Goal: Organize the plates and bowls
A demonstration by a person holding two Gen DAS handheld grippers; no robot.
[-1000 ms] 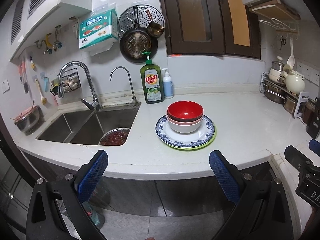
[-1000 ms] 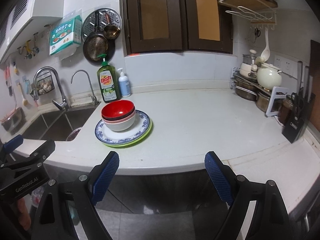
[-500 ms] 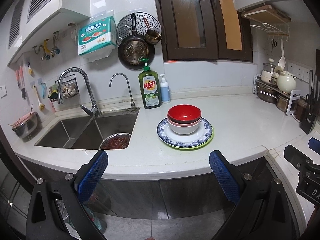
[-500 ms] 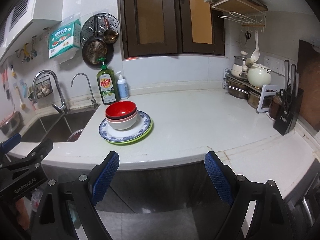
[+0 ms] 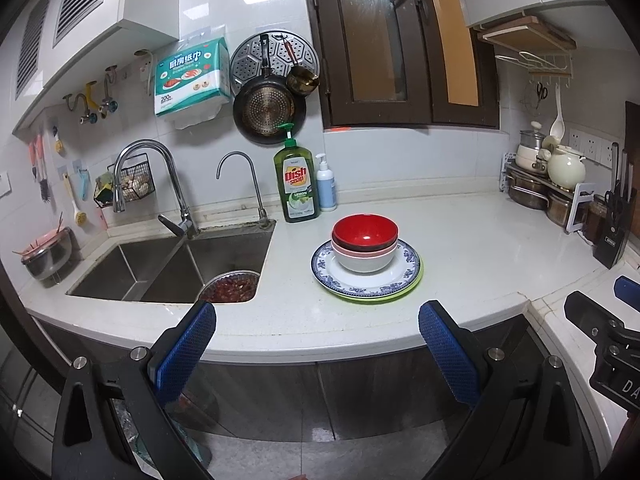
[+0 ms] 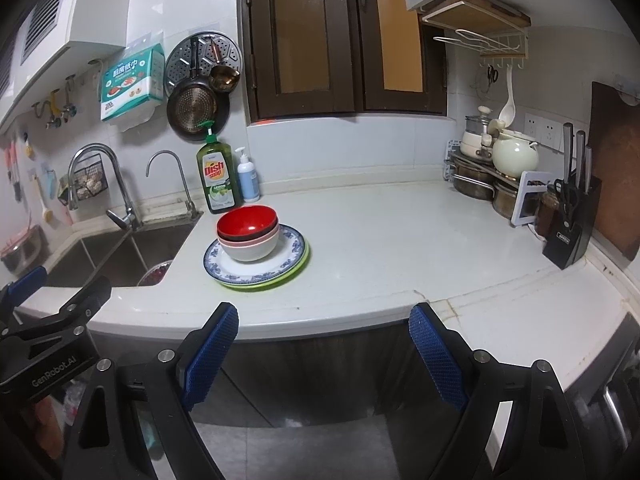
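Note:
On the white counter stands one stack: a red bowl (image 5: 365,232) nested in a pink bowl and a white bowl (image 5: 365,261), on a blue-patterned plate (image 5: 404,268) over a green plate (image 5: 416,283). The same stack shows in the right wrist view, red bowl (image 6: 247,221) on the patterned plate (image 6: 290,250). My left gripper (image 5: 316,334) hangs open in front of the counter edge, well short of the stack, nothing between its blue pads. My right gripper (image 6: 323,338) is also open and empty, off the counter front, to the right of the stack.
A double sink (image 5: 168,268) with a bowl of red food (image 5: 232,286) lies left of the stack. Dish soap (image 5: 295,180) and a pump bottle (image 5: 326,184) stand behind it. Pots, a kettle (image 6: 514,154) and a knife block (image 6: 570,228) crowd the right corner.
Both grippers have drawn back from the counter and slightly up, so the stack looks smaller and farther. Both stay open. The stack has not moved.

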